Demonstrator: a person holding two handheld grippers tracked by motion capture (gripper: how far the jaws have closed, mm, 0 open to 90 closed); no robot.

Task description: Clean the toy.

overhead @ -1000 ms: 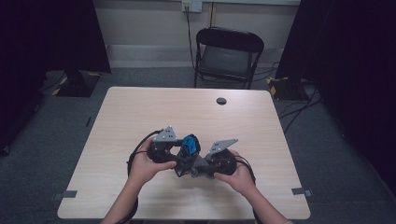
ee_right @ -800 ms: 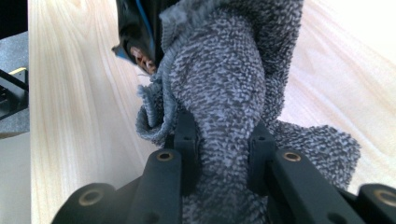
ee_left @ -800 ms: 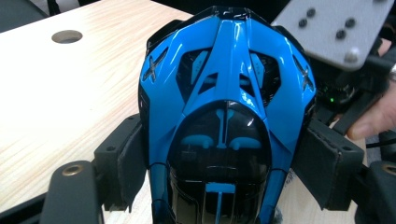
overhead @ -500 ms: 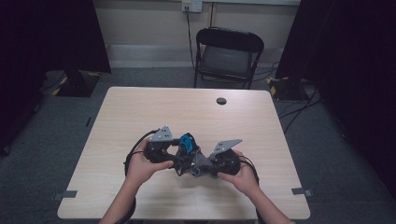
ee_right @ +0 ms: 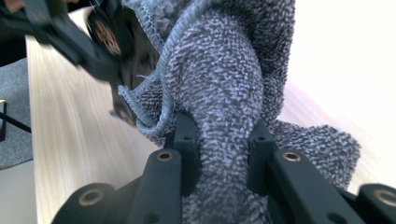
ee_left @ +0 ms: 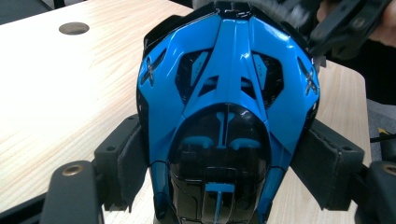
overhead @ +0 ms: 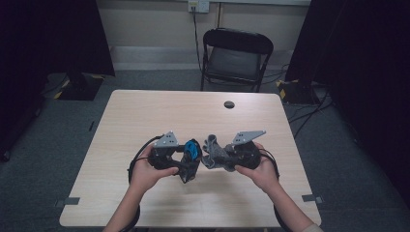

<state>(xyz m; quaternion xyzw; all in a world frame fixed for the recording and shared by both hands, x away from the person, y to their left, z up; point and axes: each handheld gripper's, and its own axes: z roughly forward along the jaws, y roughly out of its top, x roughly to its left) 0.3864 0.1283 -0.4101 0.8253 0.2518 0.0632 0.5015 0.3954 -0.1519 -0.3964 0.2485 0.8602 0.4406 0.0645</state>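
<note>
Left gripper (overhead: 189, 166) clamped on a blue and black toy car (ee_left: 226, 107) above the wooden table (overhead: 145, 111), right gripper (overhead: 212, 157) pinched tight on a bunched grey cloth (ee_right: 224, 84) just beside the car, black chair (overhead: 237, 58) beyond the table

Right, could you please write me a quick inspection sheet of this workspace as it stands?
Surface: light wooden table, with a round hole near its far edge.
Job's things: blue and black toy car; grey terry cloth bunched beside the car.
Clutter: nothing seen.
Grippers: left gripper shut on the toy car, pads on its two sides; right gripper shut on the cloth.
Cables: black cable loops from the left gripper; more run on the floor at right.
Surroundings: black folding chair beyond the table, dark curtains on both sides, wall socket behind.
</note>
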